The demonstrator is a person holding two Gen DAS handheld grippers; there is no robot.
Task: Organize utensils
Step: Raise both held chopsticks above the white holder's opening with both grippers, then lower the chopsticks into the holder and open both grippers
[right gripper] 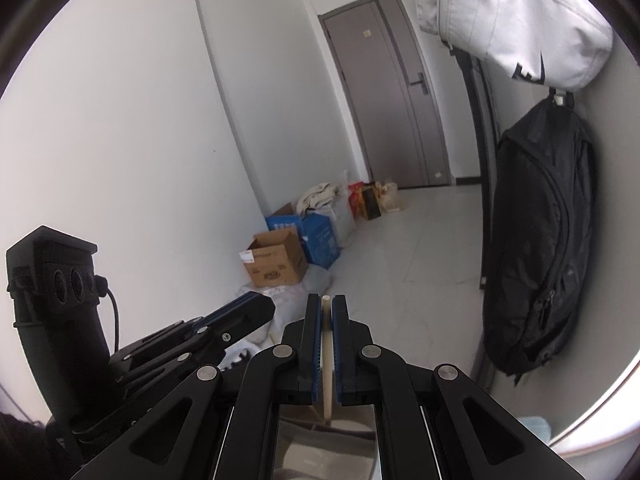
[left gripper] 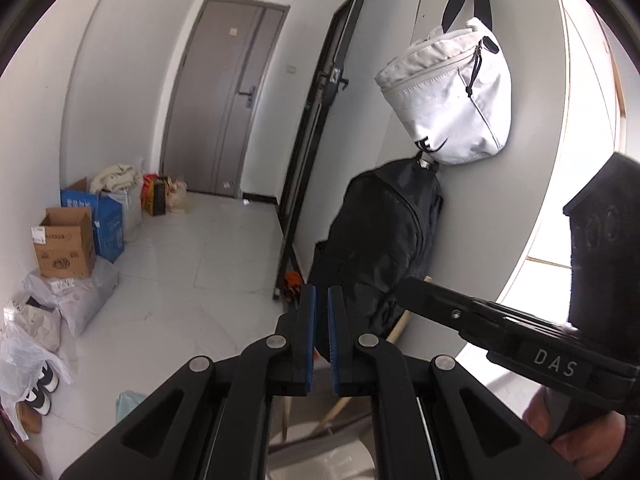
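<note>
Between the right tool's pads: one pale chopstick, clamped lengthwise, tip poking just past the fingertips, probably so it drops in end-first. Left tool shut on nothing, just parked alongside. No desk or holder in view, only hallway floor, a black backpack and cardboard boxes.

right tool clamping pale stick
</note>
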